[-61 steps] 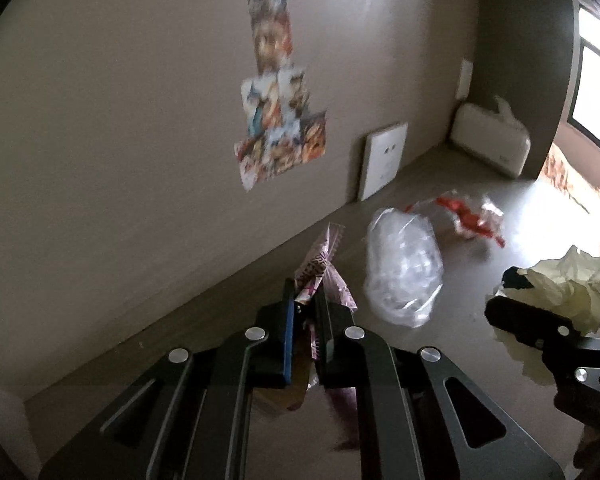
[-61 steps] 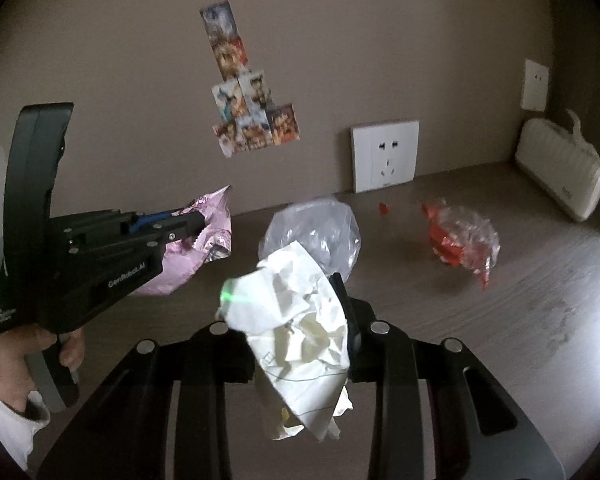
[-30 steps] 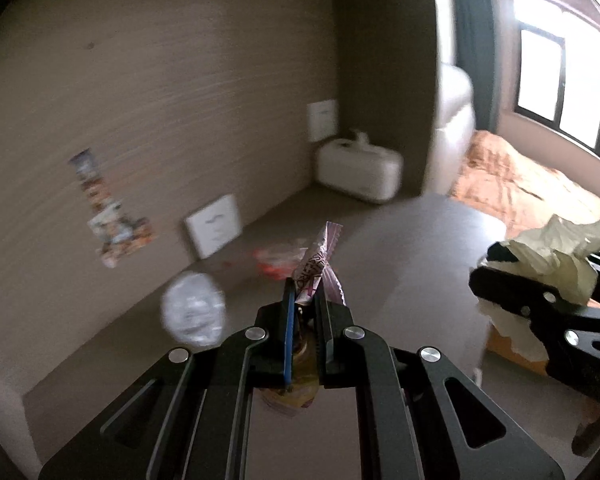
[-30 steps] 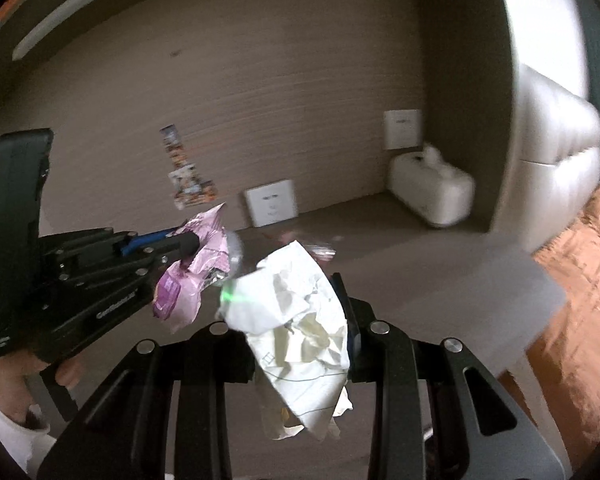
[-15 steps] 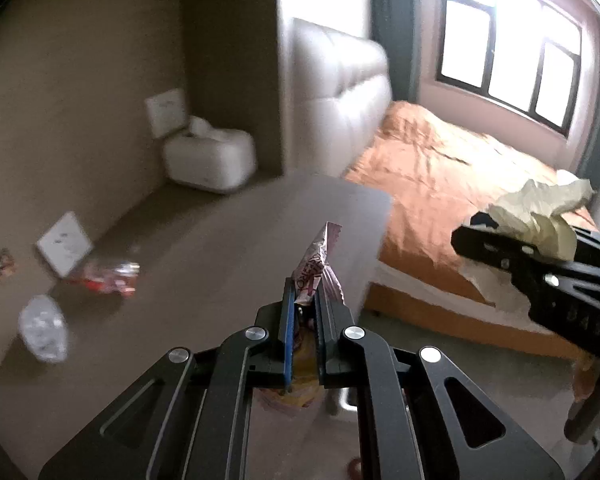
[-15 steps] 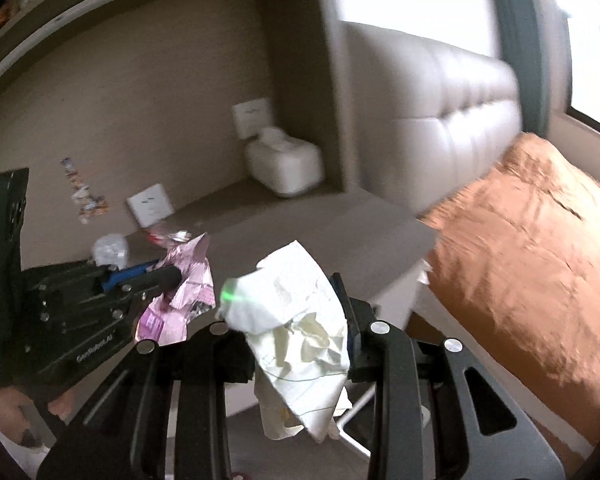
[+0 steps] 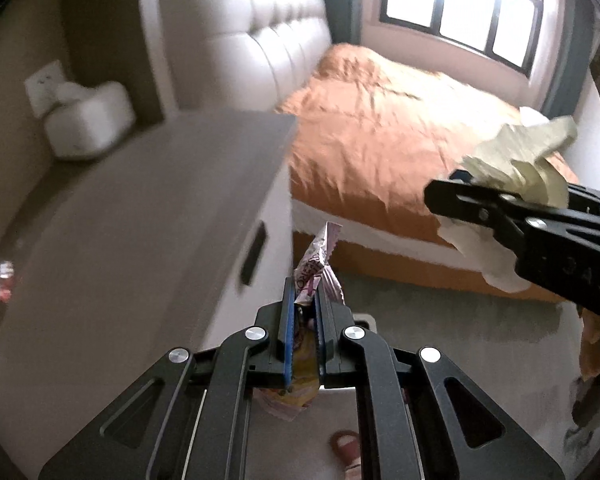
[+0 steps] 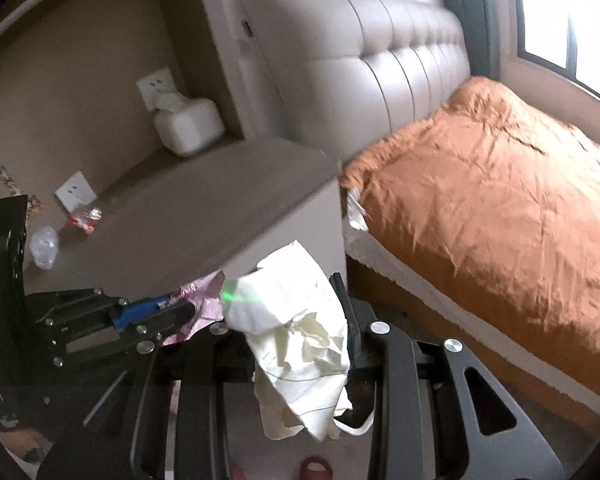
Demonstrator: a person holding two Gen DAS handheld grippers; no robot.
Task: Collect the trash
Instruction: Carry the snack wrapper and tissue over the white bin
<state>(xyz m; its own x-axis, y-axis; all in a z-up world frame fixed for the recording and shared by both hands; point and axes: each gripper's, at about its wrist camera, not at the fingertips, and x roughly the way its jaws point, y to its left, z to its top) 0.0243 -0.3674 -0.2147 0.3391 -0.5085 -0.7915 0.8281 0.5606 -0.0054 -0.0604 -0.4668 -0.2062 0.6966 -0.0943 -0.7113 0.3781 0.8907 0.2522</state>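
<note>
left gripper (image 7: 302, 300) fingers clenched on pink wrapper (image 7: 318, 258), sticking out at 12 o'clock | right gripper (image 8: 288, 320) fingers grasping crumpled paper (image 8: 296, 332) between them

Two grippers: left gripper (image 7: 302, 300), right gripper (image 8: 288, 320). One pink wrapper (image 7: 318, 258), one crumpled paper (image 8: 296, 320), one bed (image 8: 500, 208), one tissue box (image 8: 188, 126).

Crumpled matt paper (image 8: 296, 320), glossy foil-like wrapper (image 7: 314, 268), smooth, possibly leather headboard (image 8: 360, 80)
</note>
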